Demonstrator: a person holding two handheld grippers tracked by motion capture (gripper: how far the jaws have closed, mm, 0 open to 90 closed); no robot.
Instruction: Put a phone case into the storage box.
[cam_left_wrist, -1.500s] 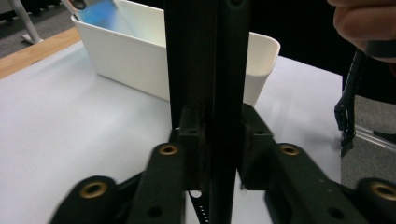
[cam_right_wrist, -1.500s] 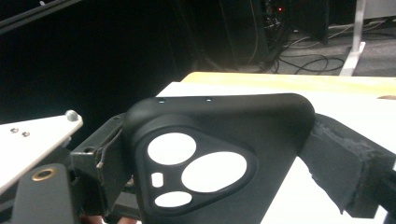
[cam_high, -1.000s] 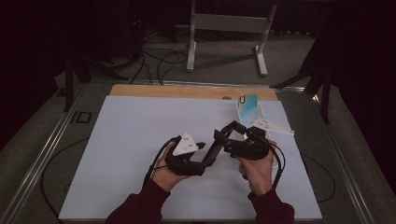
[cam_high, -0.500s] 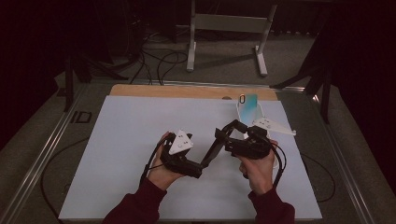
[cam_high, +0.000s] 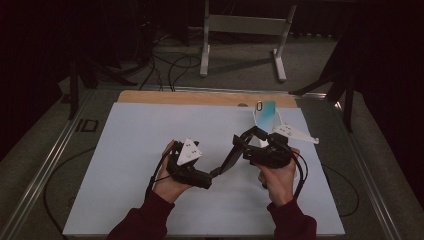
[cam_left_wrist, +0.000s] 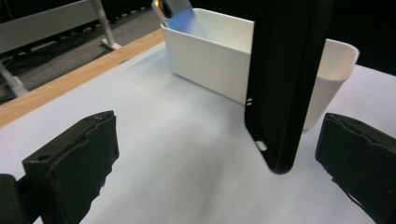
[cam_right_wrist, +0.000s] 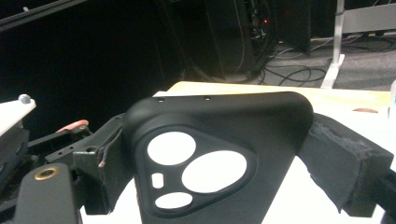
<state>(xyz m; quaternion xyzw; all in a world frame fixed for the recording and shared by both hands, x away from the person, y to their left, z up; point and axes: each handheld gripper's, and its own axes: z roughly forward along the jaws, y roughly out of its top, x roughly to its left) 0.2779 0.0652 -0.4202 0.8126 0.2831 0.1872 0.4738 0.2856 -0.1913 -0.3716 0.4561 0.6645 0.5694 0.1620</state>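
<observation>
The right gripper (cam_right_wrist: 210, 186) clamps a black phone case (cam_right_wrist: 205, 158) between its padded jaws; the case's camera cut-outs face the right gripper view. In the high view the case (cam_high: 231, 157) slants down from that gripper (cam_high: 246, 142) toward the left gripper (cam_high: 212, 175). The left gripper (cam_left_wrist: 219, 158) stands with its jaws wide apart, having just been opening; the lower end of the case (cam_left_wrist: 280, 84) hangs between them, closer to one jaw, touching neither pad.

Just behind the case sits a white bin (cam_left_wrist: 210, 60), open at the top, with a pale blue phone (cam_left_wrist: 180, 14) leaning inside against its far end. In the high view the bin (cam_high: 260, 122) lies beyond the right hand, the phone (cam_high: 266, 107) rising out of it.

Everything rests on a pale blue-white mat (cam_high: 140, 150) laid over a table whose wooden edge (cam_high: 200, 98) shows along the far side. Metal rails (cam_high: 45, 165) frame the table. Beyond it the floor is grey, with loose cables (cam_high: 172, 62) and a white stand (cam_high: 245, 30), and the room behind is dark.
</observation>
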